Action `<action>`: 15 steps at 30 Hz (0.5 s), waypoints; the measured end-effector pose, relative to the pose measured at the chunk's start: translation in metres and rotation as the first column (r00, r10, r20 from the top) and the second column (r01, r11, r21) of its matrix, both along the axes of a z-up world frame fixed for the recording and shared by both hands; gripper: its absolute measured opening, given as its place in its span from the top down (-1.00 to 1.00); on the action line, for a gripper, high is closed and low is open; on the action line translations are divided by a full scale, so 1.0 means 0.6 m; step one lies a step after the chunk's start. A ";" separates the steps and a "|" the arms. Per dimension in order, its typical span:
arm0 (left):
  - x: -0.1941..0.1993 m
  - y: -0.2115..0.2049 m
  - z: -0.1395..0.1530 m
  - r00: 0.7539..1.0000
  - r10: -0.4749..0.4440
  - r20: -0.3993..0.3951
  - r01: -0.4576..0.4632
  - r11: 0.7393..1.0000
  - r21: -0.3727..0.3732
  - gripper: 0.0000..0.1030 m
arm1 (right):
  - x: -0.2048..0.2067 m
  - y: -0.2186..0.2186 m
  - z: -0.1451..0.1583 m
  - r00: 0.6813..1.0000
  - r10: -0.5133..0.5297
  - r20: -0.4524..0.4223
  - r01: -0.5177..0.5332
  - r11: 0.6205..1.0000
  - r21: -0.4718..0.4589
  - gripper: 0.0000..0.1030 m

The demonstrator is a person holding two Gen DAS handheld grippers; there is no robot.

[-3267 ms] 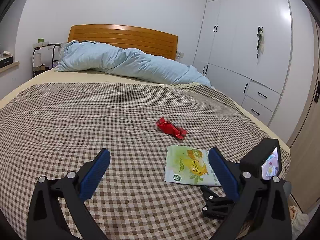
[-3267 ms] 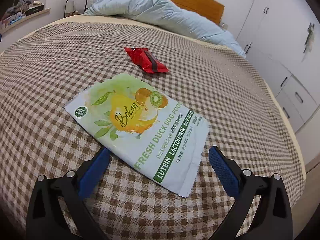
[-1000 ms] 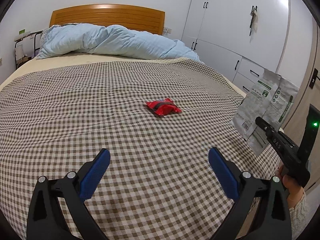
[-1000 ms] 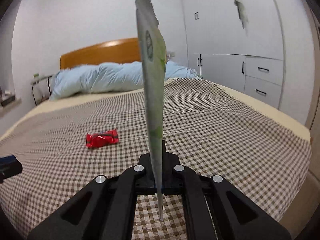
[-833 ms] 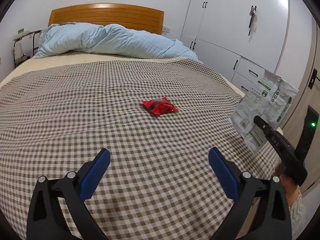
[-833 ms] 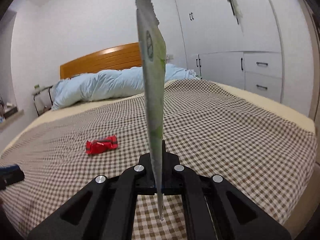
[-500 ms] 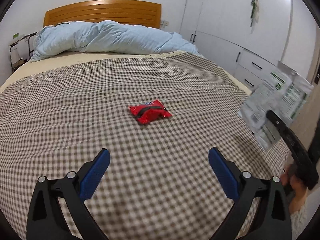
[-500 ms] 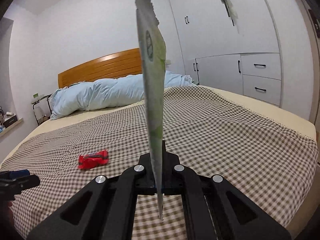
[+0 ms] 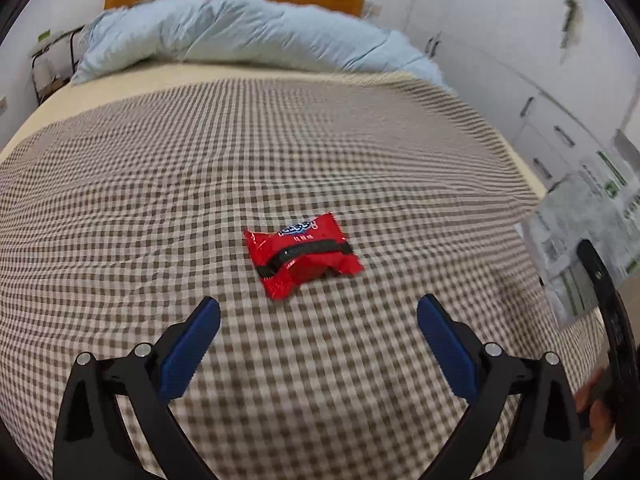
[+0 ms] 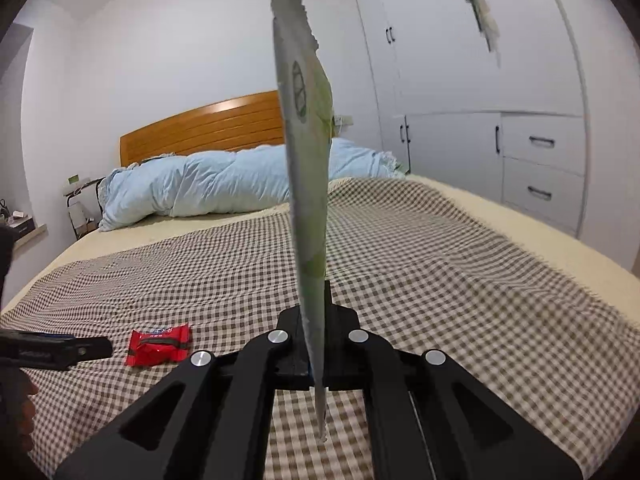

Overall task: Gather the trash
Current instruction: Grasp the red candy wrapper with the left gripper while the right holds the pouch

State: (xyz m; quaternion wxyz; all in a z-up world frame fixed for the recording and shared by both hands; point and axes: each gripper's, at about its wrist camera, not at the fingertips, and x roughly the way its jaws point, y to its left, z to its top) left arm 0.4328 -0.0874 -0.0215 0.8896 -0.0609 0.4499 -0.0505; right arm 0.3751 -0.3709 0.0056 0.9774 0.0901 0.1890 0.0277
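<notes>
While the right gripper [image 10: 314, 344] is clamped on the flat green-and-white printed pouch [image 10: 306, 160], held upright on edge, the left gripper [image 9: 318, 322] hangs wide open just short of the crumpled red foil wrapper [image 9: 300, 254] on the brown checked bedspread [image 9: 160, 200]. Recommended: advance until both blue pads straddle the wrapper, press lightly into the fabric, then close. Blur leaves remaining clearance uncertain.

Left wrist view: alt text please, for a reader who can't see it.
Open left gripper hovers over a checked bedspread, a red snack wrapper lying just beyond its fingertips. At right, the right gripper holds a pouch.
</notes>
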 end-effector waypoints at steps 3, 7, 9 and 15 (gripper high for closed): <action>0.049 -0.012 -0.022 0.997 0.032 -0.074 -0.032 0.999 -0.001 -0.85 | 0.021 -0.007 -0.014 1.000 -0.004 -0.017 0.005 0.999 0.040 0.96; 0.099 -0.022 -0.058 0.984 0.087 -0.155 -0.090 0.996 -0.013 -0.85 | 0.038 -0.021 -0.032 0.999 -0.026 -0.034 0.029 0.998 0.064 0.96; 0.120 -0.028 -0.074 0.977 0.120 -0.176 -0.122 0.993 0.001 -0.85 | 0.042 -0.026 -0.039 0.999 -0.038 -0.037 0.041 0.997 0.071 0.96; 0.172 -0.048 -0.123 0.952 0.218 -0.217 -0.185 0.969 0.162 -0.86 | 0.052 -0.029 -0.053 0.998 -0.040 -0.051 0.044 0.996 0.084 0.96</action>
